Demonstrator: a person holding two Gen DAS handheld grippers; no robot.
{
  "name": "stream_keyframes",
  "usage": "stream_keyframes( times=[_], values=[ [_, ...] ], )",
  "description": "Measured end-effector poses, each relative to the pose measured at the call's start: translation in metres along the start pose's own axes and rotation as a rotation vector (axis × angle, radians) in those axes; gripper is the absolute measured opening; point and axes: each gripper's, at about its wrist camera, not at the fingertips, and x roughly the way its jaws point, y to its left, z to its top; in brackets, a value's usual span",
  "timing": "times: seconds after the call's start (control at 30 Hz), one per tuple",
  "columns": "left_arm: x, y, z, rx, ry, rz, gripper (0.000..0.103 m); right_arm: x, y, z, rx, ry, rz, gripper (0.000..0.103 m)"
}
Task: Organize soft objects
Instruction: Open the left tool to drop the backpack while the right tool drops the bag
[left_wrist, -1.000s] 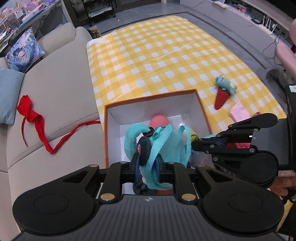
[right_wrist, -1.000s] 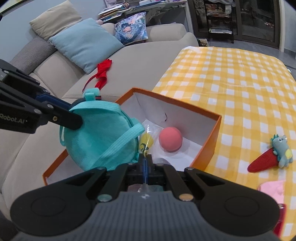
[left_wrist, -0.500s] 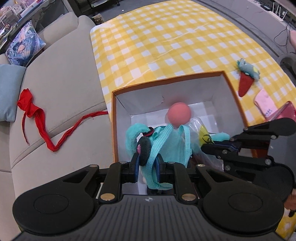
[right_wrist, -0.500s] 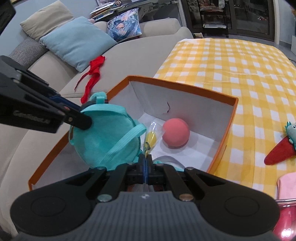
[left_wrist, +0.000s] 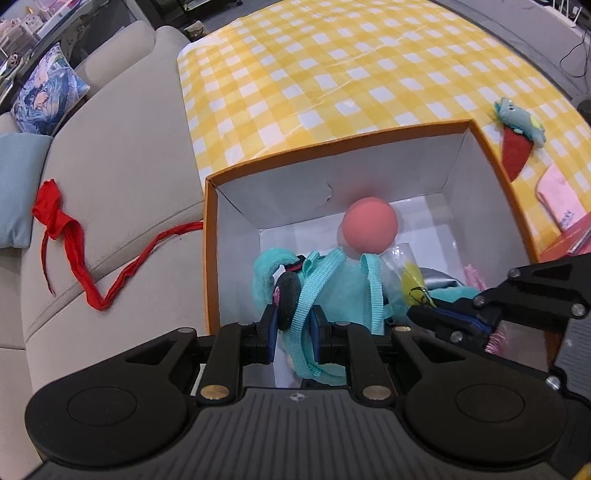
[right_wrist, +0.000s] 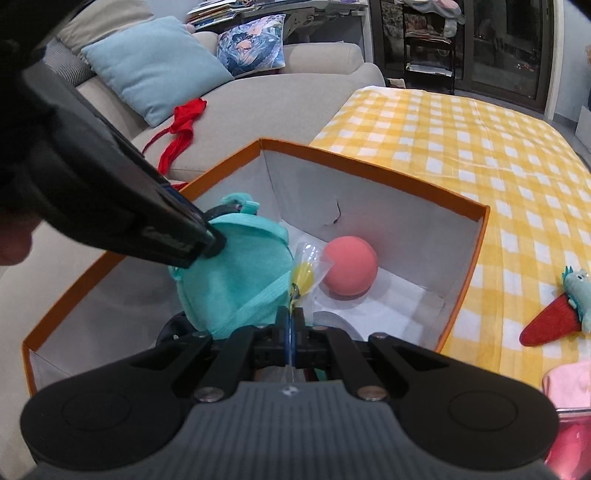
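The teal plush backpack (left_wrist: 343, 291) hangs inside the orange box (left_wrist: 208, 251), near its left wall and the near end, held above the white floor of the box. It is fuzzy and rounded, with flat woven straps and a black padded ear-like piece at the top.

Going by size, the beige fabric sofa (left_wrist: 118, 155) fills the left, its cushion edge running right beside the box's left wall. A yellow-and-white checked cloth (left_wrist: 332, 74) covers the tabletop beyond and to the right of the box, smooth with a few creases and mostly bare. The box is rectangular with thin orange rims and plain white inner walls; the far half of its floor is free except for a round, matte pink ball (left_wrist: 369, 225) lying near the far wall.

The left hand-held gripper (left_wrist: 293, 334) is closed narrowly on a backpack strap and the black piece. The right hand-held gripper (right_wrist: 291, 328) is fully closed, pinching a clear crinkled plastic packet with something yellow inside (right_wrist: 306, 269), just beside the backpack and close to the ball.

A limp red ribbon (left_wrist: 74, 236) trails across the sofa to the box's left rim. On the cloth well right of the box lie a felt carrot toy with a teal plush top (right_wrist: 554, 317) and a pink soft item (left_wrist: 557, 195).
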Motion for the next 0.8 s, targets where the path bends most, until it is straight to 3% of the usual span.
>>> stream_keyframes(
  times=[0.13, 0.17, 0.2, 0.3, 0.33, 0.5, 0.6, 0.8],
  values=[
    [0.010, -0.002, 0.001, -0.007, 0.016, 0.063, 0.030, 0.002, 0.004, 0.000, -0.024, 0.006, -0.015, 0.006],
    [0.010, -0.003, 0.000, -0.006, 0.013, 0.071, 0.041, 0.002, 0.005, -0.001, -0.032, 0.007, -0.015, 0.009],
    [0.010, -0.003, -0.001, -0.009, 0.006, 0.057, 0.051, 0.001, 0.006, -0.001, -0.039, 0.004, -0.014, 0.016],
    [0.008, -0.004, -0.002, -0.010, 0.010, 0.017, 0.065, -0.001, 0.009, -0.001, -0.052, -0.007, -0.006, 0.034],
    [0.008, -0.006, -0.002, -0.003, 0.014, 0.023, 0.065, -0.002, 0.010, -0.001, -0.057, -0.016, -0.009, 0.040],
    [-0.004, -0.007, -0.002, 0.019, 0.003, 0.051, 0.074, -0.008, 0.013, 0.000, -0.086, -0.036, -0.024, 0.048],
    [-0.015, -0.004, -0.001, 0.026, -0.005, 0.051, 0.076, -0.015, 0.013, 0.002, -0.101, -0.056, -0.030, 0.060],
    [-0.036, 0.002, 0.000, 0.021, -0.020, 0.076, 0.080, -0.032, 0.014, 0.008, -0.135, -0.104, -0.044, 0.063]
  ],
)
